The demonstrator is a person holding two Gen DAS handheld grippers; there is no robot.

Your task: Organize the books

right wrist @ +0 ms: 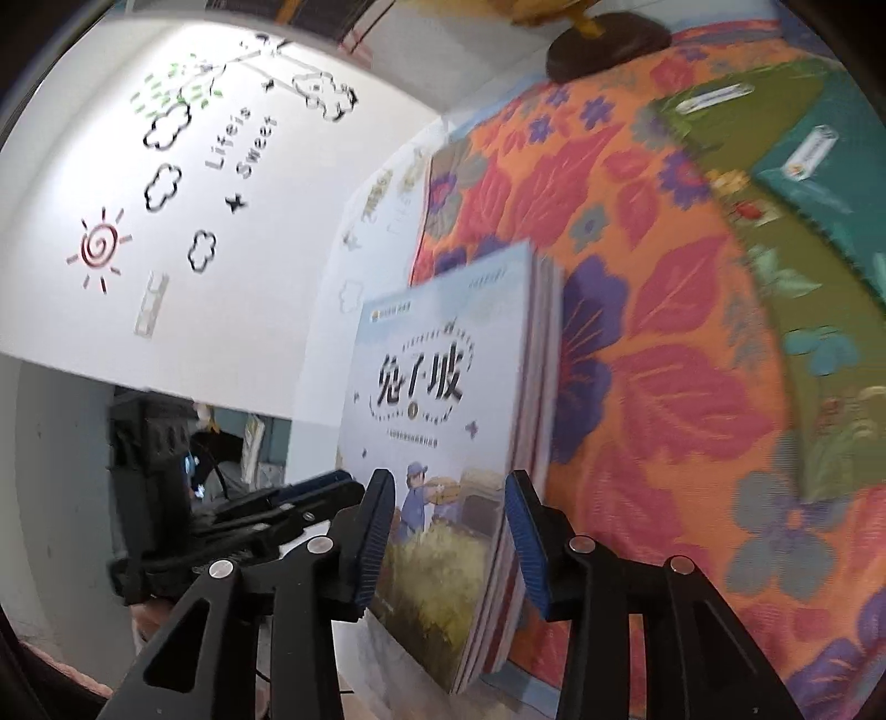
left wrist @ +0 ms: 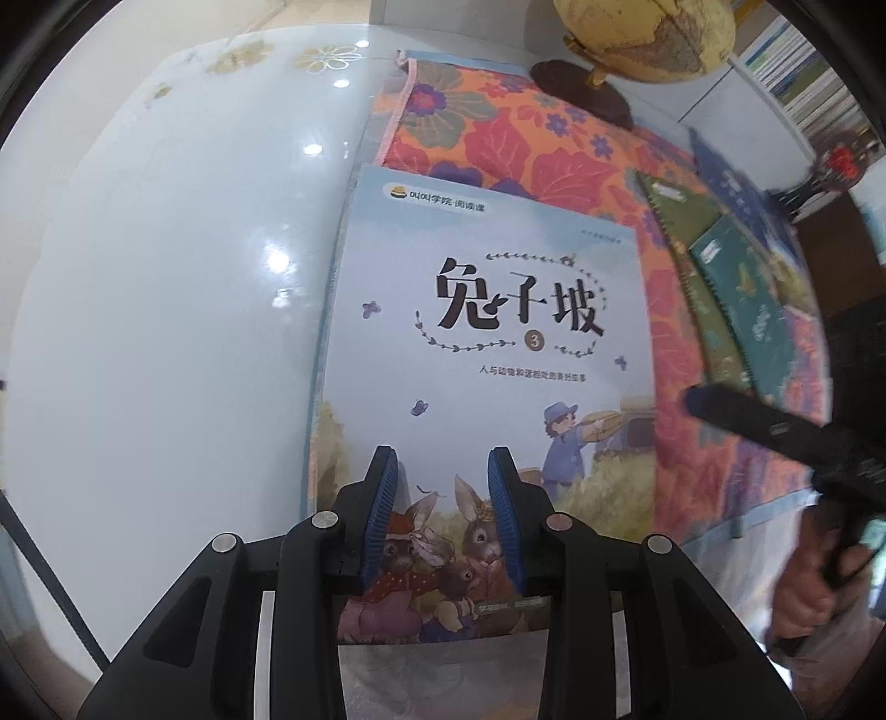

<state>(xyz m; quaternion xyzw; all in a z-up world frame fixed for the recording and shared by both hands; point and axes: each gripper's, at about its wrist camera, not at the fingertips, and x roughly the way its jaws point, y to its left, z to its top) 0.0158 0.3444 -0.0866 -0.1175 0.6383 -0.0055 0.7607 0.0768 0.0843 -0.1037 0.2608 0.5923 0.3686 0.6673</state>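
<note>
Because the stack of books [right wrist: 470,443] lies straight ahead of both sets of fingers, with its long side running away from you, your next move turns on its near right corner. Your right gripper [right wrist: 451,531] is the better placed: its fingers [right wrist: 376,531] stand released, one on each side of that corner, so the stack's right edge sits in the gap. Whether the pads already touch the covers, you cannot tell. Your left gripper [left wrist: 443,515] hovers over the bottom edge of the top cover, its fingers [left wrist: 382,515] also spread apart and gripping nothing.

The glossy white desk [left wrist: 166,304] carries a flowered cloth [left wrist: 554,155], and the stack rests half on each, along the cloth's left border. Two green books [left wrist: 736,288] lie well apart to the right, overlapping, with a darker blue one behind them. A globe [left wrist: 642,39] stands at the cloth's far end. A wall with cloud and sun stickers [right wrist: 166,166] rises behind.
</note>
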